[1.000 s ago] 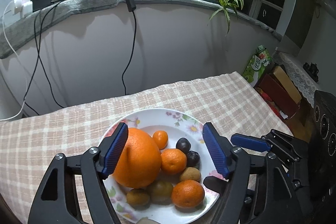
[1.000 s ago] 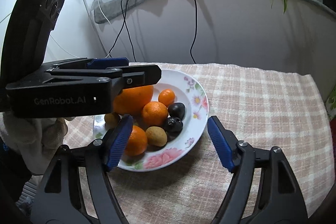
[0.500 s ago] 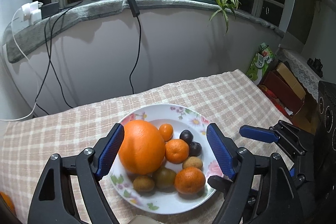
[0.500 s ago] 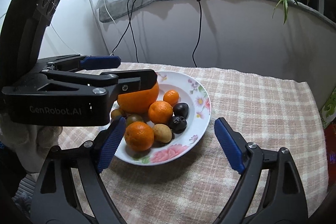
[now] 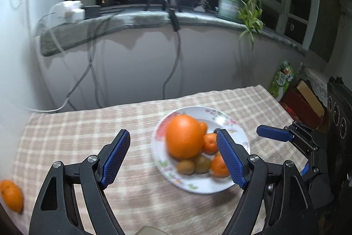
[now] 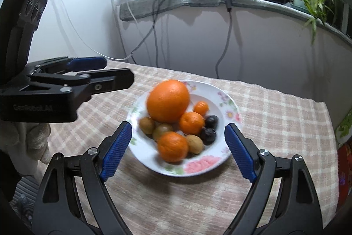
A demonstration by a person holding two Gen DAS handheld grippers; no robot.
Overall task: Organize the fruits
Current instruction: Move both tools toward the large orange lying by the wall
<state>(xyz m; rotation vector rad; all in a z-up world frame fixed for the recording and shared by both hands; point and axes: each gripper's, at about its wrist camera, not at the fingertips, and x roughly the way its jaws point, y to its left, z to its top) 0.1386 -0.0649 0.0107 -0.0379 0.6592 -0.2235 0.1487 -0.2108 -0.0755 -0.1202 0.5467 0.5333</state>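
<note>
A white flowered plate (image 6: 222,100) (image 5: 237,131) on the checked tablecloth holds a big orange (image 6: 168,100) (image 5: 184,136), several mandarins (image 6: 172,147), kiwis (image 6: 147,124) and dark plums (image 6: 211,121). A lone mandarin (image 5: 12,195) lies on the cloth at the far left of the left wrist view. My left gripper (image 5: 173,155) is open and empty, above the cloth left of the plate; it also shows in the right wrist view (image 6: 101,74). My right gripper (image 6: 178,151) is open and empty, over the plate's near edge.
A white wall with hanging cables (image 5: 171,72) stands behind the table. A potted plant (image 5: 235,3) sits on the sill. Boxes and a green packet (image 5: 283,80) stand past the table's right edge. The cloth in front of the plate is bare.
Both grippers have pulled back and up from the plate. The left one has swung left, so the plate now sits to its right and the lone mandarin shows more at the far left.
</note>
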